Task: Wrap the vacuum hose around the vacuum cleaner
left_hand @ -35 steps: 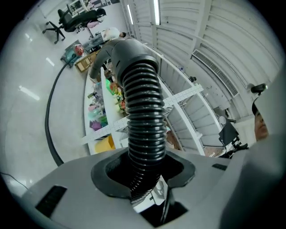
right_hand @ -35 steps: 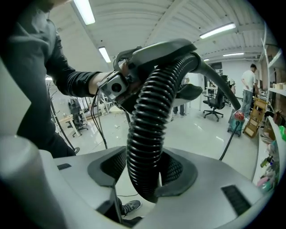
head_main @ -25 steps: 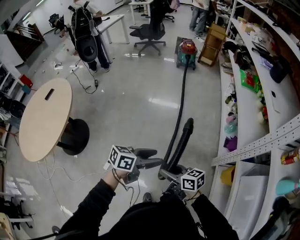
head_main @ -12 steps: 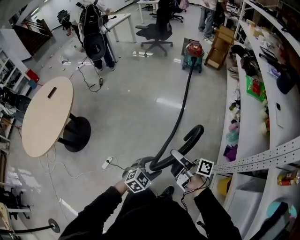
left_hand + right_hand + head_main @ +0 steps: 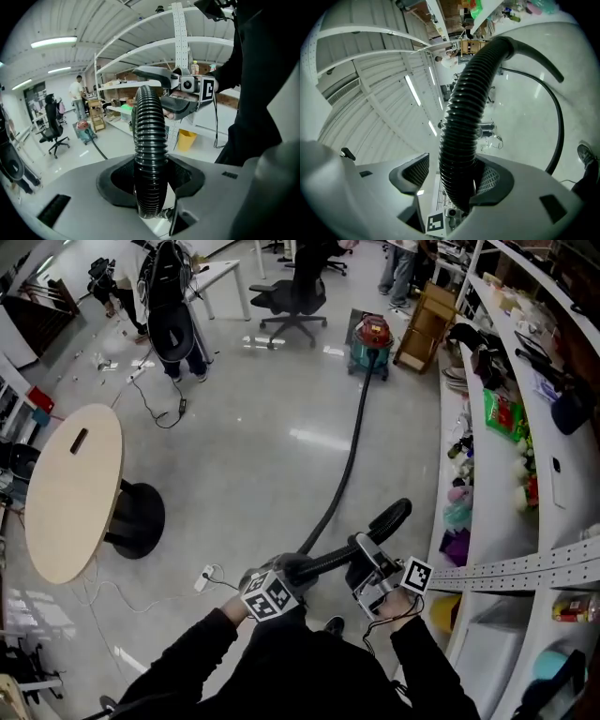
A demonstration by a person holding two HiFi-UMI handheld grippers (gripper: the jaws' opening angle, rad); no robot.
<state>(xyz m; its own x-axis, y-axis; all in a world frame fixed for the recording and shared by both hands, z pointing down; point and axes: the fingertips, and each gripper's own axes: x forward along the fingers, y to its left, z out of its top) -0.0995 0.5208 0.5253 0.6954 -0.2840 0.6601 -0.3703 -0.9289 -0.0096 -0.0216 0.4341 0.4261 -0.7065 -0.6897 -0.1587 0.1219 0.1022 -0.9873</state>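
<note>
**A:** Head view first. Where does everything lie?

**B:** You have the vacuum hose (image 5: 349, 460) running across the floor (image 5: 234, 427). It leads from the red-topped vacuum cleaner (image 5: 370, 337), far off beside the shelving on the right, to you at the near edge. The left tongs (image 5: 292, 570) take it on the cleaner's side. The right tongs (image 5: 367, 561) take it nearer the upturned free end.

**A:** And the left gripper view?

**B:** The ribbed hose rises between the pads. Your tongs are closing on it, with the pads against its sides.

**A:** The right gripper view?

**B:** The hose passes through there too, but those tongs are opening. One pad stands clear of the hose and the other sits just beside it.

**A:** Which step is this?

**B:** Gathering the hose, I'd judge, since no turn is round the cleaner yet. Next you'd need to carry the slack to the cleaner, trading grips without kinking the hose.
</note>
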